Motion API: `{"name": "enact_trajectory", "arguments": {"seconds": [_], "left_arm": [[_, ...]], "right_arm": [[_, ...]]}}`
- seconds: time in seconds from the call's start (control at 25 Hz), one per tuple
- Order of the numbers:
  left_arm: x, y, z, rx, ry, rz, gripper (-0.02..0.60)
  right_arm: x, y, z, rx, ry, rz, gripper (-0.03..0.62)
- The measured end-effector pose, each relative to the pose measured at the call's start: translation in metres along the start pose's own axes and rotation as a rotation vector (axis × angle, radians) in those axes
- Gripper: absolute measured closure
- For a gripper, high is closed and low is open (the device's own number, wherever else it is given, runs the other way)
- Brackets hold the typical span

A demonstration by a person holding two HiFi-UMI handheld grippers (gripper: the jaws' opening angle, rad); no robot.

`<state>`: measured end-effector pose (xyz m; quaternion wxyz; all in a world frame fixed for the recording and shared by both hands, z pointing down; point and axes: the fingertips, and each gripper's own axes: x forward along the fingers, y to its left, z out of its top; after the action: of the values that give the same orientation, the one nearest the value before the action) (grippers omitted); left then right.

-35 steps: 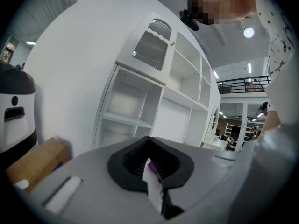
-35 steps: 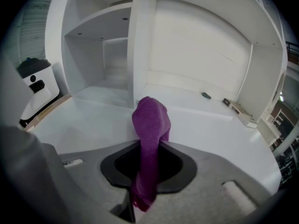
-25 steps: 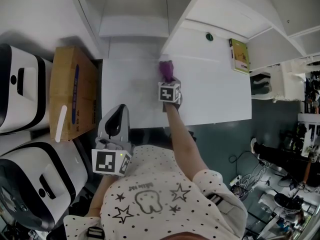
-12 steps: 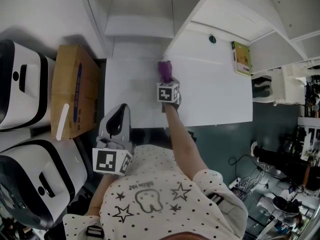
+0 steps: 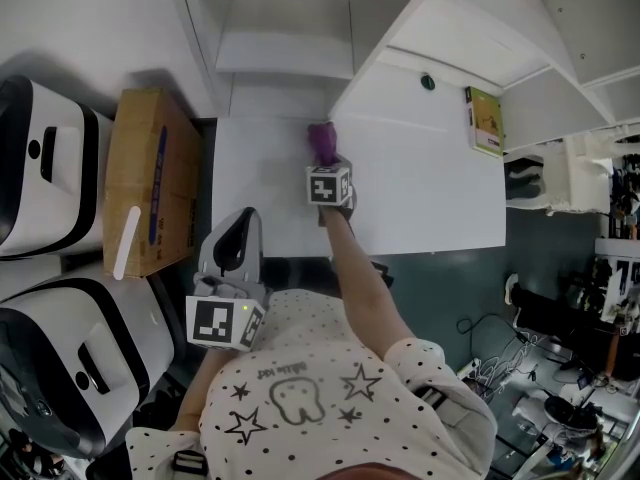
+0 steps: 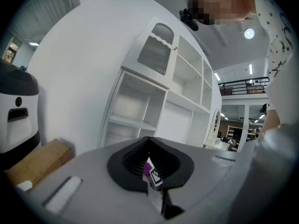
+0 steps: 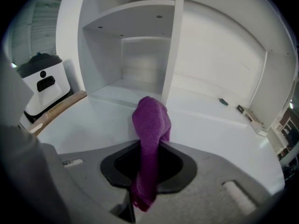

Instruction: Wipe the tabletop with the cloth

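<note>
Cloth [image 7: 150, 125], soft and limp, is pinched mid-bunch by the right gripper [image 7: 148, 174] on the tabletop [image 5: 430, 193], just before the shelf unit [image 5: 280, 48]; left gripper [image 6: 150, 174], well back from it, jaws together, empty.

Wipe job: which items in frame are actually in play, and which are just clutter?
In play: purple cloth, clamped in the right gripper; white tabletop.

Lying about: cardboard box; green booklet; white machines; left gripper, shut on nothing, held near the body.
</note>
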<state>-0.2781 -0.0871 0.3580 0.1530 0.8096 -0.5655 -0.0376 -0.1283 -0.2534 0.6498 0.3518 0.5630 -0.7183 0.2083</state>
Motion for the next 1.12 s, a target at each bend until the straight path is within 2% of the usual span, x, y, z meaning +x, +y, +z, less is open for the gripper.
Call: {"name": "enact_trajectory", "arguments": {"seconds": [0.68,1.12], "left_arm": [[-0.002,0.006,0.002,-0.006,-0.003,0.007,0.588],[-0.009,0.016,0.003,-0.010,-0.007,0.038,0.588]], "right_arm": [[0.004,0.048,0.007,-0.052,0.008,0.060,0.528],[0.006,0.086,0.013,-0.053,0.005,0.131,0.528]]}}
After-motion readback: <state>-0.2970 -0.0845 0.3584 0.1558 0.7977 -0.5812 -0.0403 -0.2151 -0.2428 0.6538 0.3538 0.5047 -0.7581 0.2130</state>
